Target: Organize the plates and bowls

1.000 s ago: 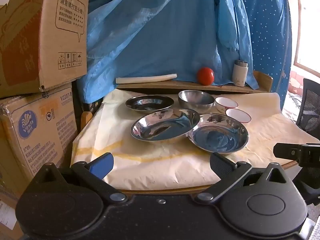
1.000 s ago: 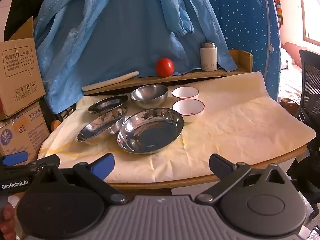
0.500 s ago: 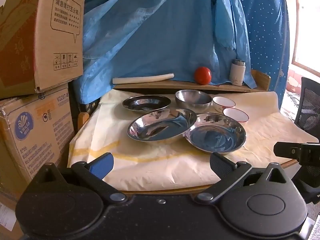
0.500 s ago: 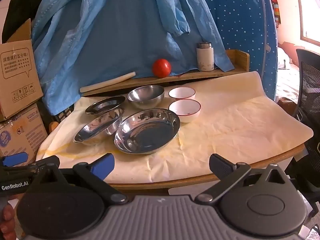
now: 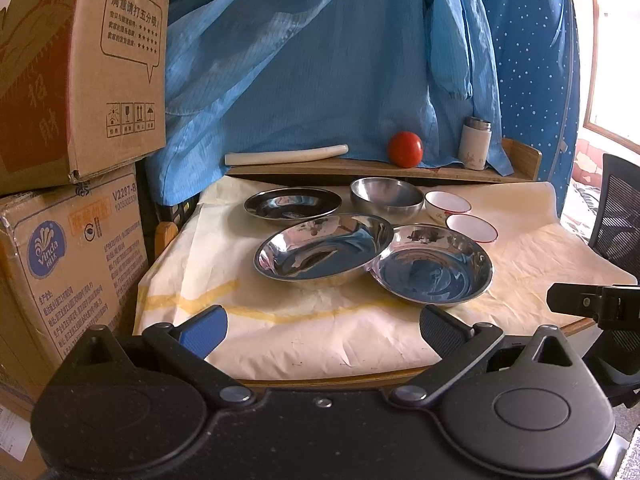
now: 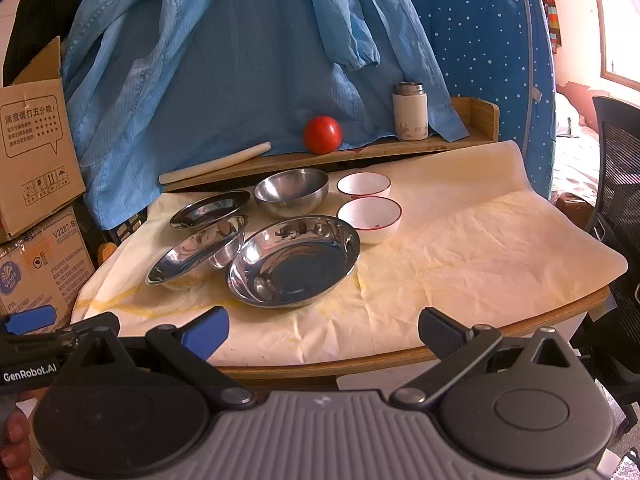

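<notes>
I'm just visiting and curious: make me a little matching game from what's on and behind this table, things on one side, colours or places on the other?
Things:
1. tomato
2. flask
3. near white bowl
4. deep steel bowl

Descriptions:
A. red-rimmed, on the table covering
B. round and red, on the shelf
C. shiny metal, left of the white bowls
D. white with a metal cap, upright

Pairs: 1-B, 2-D, 3-A, 4-C

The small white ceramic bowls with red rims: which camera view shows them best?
The right wrist view: both white red-rimmed bowls sit in the open, with interiors visible. In the left wrist view they appear smaller and flatter, farther to the side.
</notes>
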Action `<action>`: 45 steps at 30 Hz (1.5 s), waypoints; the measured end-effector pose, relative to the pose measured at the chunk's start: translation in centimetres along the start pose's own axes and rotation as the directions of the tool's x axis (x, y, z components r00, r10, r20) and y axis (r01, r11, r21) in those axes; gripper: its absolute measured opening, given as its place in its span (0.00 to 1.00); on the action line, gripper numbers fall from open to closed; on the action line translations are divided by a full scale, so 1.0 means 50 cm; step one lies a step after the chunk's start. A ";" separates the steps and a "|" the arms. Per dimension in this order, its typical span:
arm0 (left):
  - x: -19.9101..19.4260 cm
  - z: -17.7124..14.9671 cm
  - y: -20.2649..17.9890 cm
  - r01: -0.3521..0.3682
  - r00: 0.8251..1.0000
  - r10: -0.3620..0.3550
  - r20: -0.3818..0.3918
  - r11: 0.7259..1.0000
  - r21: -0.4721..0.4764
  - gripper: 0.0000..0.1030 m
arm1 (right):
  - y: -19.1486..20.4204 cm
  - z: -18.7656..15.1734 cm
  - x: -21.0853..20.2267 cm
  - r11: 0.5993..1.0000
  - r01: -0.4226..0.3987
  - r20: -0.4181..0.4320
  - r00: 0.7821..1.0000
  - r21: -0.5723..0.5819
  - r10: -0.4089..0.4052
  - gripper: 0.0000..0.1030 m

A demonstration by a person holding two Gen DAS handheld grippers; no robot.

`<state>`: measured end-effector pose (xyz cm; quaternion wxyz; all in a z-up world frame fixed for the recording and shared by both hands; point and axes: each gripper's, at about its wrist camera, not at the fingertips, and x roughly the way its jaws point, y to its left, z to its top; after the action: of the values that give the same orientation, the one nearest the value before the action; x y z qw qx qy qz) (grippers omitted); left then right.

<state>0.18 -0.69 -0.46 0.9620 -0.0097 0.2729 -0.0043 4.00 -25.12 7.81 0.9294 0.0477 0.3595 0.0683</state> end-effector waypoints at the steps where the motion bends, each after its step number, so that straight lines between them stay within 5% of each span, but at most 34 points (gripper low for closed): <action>1: 0.000 0.001 0.001 0.001 1.000 -0.001 -0.001 1.000 0.000 0.99 | 0.000 0.000 0.000 1.000 0.000 -0.001 1.000 0.000 0.000 1.00; 45: 0.007 -0.009 0.002 0.008 1.000 -0.008 -0.018 1.000 -0.001 0.99 | -0.002 -0.006 0.005 1.000 0.000 -0.008 1.000 0.005 0.000 1.00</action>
<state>0.26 -0.60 -1.03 0.9594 -0.0114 0.2817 -0.0081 3.99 -25.15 7.42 0.9279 0.0497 0.3633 0.0674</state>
